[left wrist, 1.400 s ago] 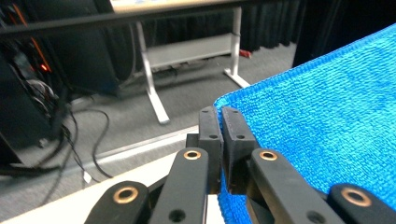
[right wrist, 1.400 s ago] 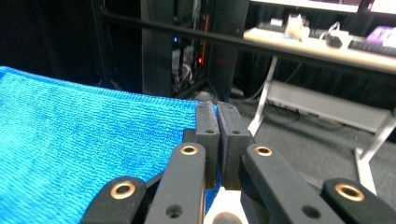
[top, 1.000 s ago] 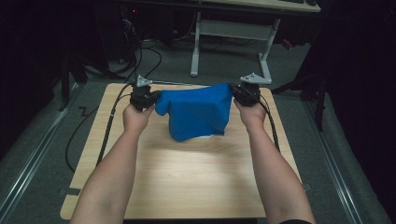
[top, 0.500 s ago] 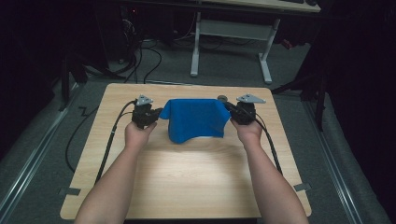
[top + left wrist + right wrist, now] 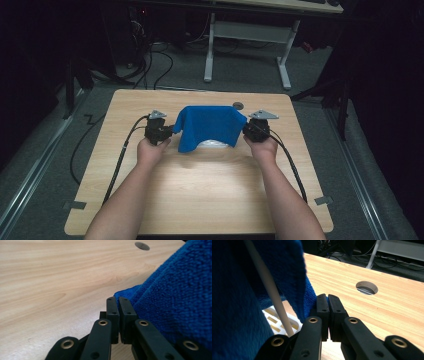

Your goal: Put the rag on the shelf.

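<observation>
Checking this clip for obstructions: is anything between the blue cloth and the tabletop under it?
Yes. A white slotted rack sits on the table beneath the blue cloth, with a white rod rising under it. The left gripper and right gripper each pinch an edge of the cloth.

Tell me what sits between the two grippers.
In the high view the blue towel hangs stretched between the left gripper and right gripper, draped over a white rack on the table.

Both hand-held grippers have lowered the blue cloth (image 5: 209,126) toward the table (image 5: 210,185), nearer the person.
</observation>
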`<state>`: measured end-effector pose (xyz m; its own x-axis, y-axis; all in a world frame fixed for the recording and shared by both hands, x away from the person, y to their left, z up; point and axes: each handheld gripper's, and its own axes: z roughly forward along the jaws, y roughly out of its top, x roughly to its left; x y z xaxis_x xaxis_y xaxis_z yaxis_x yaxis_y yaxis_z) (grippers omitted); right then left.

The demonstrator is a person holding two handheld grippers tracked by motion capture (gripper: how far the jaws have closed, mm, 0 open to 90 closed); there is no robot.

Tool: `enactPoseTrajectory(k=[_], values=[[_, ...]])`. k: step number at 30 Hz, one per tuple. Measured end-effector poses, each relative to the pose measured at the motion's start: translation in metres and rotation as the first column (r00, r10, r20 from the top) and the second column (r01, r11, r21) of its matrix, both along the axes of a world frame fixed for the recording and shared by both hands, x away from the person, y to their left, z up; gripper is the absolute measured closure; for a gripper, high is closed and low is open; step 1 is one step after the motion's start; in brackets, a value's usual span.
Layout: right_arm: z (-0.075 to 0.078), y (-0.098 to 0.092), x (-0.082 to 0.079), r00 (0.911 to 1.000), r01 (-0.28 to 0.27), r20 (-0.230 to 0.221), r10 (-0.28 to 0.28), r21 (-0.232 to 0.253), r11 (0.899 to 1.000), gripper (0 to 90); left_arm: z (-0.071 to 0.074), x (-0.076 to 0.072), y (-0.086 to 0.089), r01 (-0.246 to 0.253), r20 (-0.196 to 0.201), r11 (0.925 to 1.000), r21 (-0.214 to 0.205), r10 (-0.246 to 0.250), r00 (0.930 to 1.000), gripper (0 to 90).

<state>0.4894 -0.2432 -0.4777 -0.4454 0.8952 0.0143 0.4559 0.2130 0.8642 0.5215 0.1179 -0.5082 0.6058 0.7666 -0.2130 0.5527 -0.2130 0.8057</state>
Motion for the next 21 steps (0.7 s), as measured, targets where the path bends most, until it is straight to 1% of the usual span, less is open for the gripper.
enactPoseTrajectory(k=[2, 7, 9, 12, 15, 19, 21], values=[[-0.003, -0.001, 0.0, 1.0, 0.0, 0.002, 0.0, 0.006, 1.0, 88.8, -0.002, -0.001, -0.002, 0.006, -0.004, 1.0, -0.003, -0.006, 1.0, 87.8], [-0.011, -0.004, 0.001, 0.9997, 0.005, -0.026, -0.005, 0.006, 1.0, 88.7, -0.003, -0.006, -0.005, 0.025, 0.007, 0.9997, 0.003, -0.025, 0.9997, 87.7], [-0.014, -0.004, 0.001, 0.9993, 0.008, -0.037, -0.007, 0.014, 1.0, 88.6, -0.002, -0.008, -0.006, 0.028, 0.011, 0.9996, 0.004, -0.028, 0.9995, 87.4], [-0.015, -0.004, 0.002, 0.9993, 0.006, -0.038, -0.005, 0.026, 1.0, 87.8, -0.001, -0.01, -0.005, 0.021, 0.017, 0.9997, 0.007, -0.022, 0.9996, 84.8], [-0.015, -0.002, 0.003, 0.9991, 0.01, -0.041, -0.009, 0.031, 0.999, 85.7, -0.001, -0.011, -0.003, 0.015, 0.012, 0.9999, 0.004, -0.016, 0.9998, 80.4], [-0.015, -0.002, 0.002, 0.999, 0.013, -0.043, -0.012, 0.035, 0.999, 82.6, -0.001, -0.011, 0.001, -0.001, -0.002, 1.0, -0.005, 0.001, 1.0, 77.7], [-0.015, -0.003, 0.002, 0.9988, 0.017, -0.046, -0.015, 0.038, 0.999, 81.3, -0.001, -0.011, 0.002, -0.004, 0.0, 1.0, -0.001, 0.004, 1.0, 76.2]])
